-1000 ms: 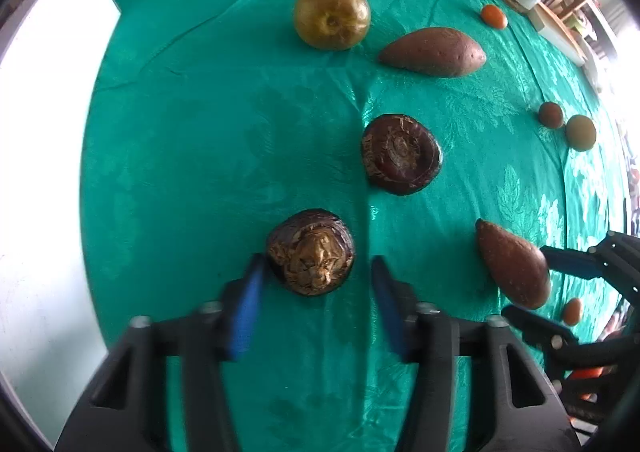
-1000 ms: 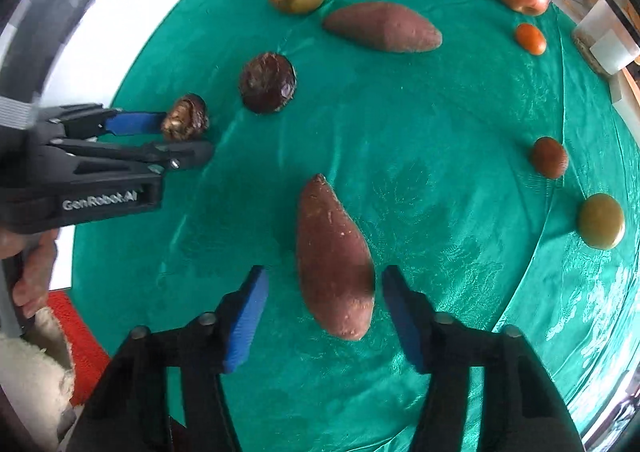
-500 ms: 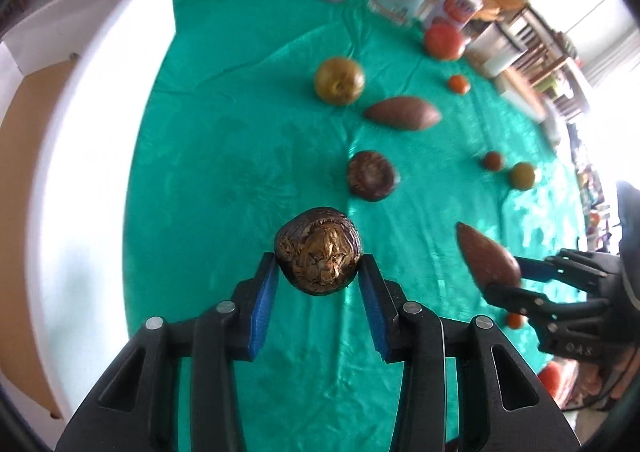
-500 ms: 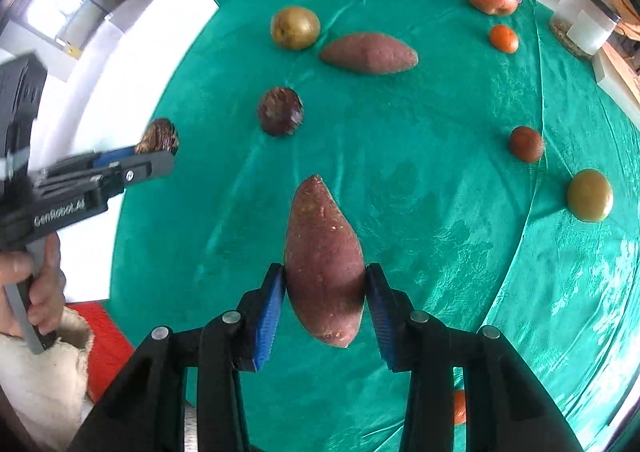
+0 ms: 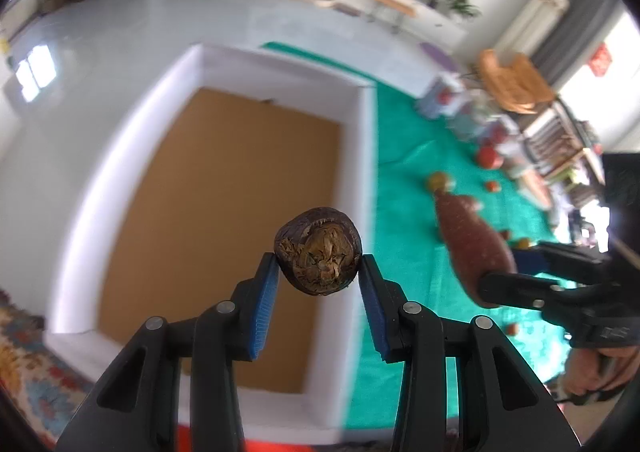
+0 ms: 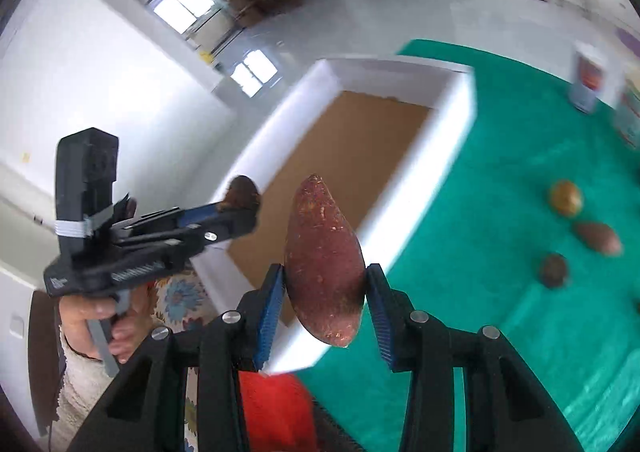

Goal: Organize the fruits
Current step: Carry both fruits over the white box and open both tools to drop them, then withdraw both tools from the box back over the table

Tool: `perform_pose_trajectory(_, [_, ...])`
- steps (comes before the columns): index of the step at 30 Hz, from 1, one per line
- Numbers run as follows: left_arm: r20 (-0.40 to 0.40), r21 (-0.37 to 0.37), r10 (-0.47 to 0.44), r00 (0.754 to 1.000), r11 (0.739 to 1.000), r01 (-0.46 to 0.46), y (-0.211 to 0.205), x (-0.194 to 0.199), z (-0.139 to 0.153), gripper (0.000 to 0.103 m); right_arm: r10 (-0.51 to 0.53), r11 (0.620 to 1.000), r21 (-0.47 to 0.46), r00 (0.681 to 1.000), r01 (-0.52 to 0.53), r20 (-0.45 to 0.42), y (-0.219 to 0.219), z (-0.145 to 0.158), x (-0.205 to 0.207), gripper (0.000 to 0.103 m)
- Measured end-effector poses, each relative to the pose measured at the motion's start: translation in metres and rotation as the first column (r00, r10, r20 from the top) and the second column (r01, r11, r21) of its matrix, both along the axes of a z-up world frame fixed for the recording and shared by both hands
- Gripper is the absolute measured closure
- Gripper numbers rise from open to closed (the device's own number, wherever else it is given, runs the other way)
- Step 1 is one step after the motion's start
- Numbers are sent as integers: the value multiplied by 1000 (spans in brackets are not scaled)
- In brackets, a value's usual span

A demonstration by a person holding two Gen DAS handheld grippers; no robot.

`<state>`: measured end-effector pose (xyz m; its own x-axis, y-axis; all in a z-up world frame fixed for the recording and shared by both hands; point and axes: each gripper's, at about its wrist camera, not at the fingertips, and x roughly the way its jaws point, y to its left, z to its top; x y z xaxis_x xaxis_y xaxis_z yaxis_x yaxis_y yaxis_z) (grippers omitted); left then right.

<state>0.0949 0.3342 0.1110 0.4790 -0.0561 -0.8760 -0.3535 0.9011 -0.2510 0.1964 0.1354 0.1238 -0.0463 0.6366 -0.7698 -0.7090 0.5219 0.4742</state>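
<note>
My left gripper (image 5: pixel 318 280) is shut on a dark brown round fruit (image 5: pixel 318 252) and holds it in the air over the white box (image 5: pixel 364 140) with a brown floor. My right gripper (image 6: pixel 325 292) is shut on a reddish sweet potato (image 6: pixel 322 264), held upright above the box's near wall (image 6: pixel 448 156). In the right wrist view the left gripper (image 6: pixel 236 212) is to the left, over the box, with the round fruit (image 6: pixel 242 192) at its tips. In the left wrist view the sweet potato (image 5: pixel 472 240) and right gripper (image 5: pixel 516 272) are to the right.
On the green cloth (image 6: pixel 500 192) lie a yellow-brown round fruit (image 6: pixel 565 198), another sweet potato (image 6: pixel 598 238) and a dark round fruit (image 6: pixel 553 270). Cans (image 6: pixel 588 80) stand at the back. A red item (image 6: pixel 276 408) and patterned rug (image 5: pixel 24 356) lie below the table edge.
Both grippers have lifted their fruits off the cloth and swung left toward the white box, which now fills the middle of both views.
</note>
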Motion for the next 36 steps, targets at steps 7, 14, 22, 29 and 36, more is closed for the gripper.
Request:
perform_pose_trajectory(7, [-144, 42, 92, 985, 995, -87, 53, -28, -65, 61, 127, 983, -143, 990, -118, 53, 120, -43, -37, 62])
perform_pose_trajectory(14, [-247, 26, 114, 962, 993, -111, 72, -34, -118, 61, 135, 946, -306, 987, -104, 84, 164, -99, -46, 62])
perform_pose_trajectory(22, [-267, 41, 143, 953, 990, -137, 75, -29, -128, 52, 84, 950, -308, 993, -55, 81, 163, -125, -34, 62])
perform_pose_trajectory(29, [-198, 83, 131, 971, 990, -117, 56, -21, -95, 34, 21, 977, -213, 993, 5, 119, 142, -97, -15, 61])
perform_pose_trajectory(36, [-118, 86, 71, 990, 994, -61, 23, -23, -59, 31, -19, 985, -170, 994, 38, 112, 113, -68, -3, 61])
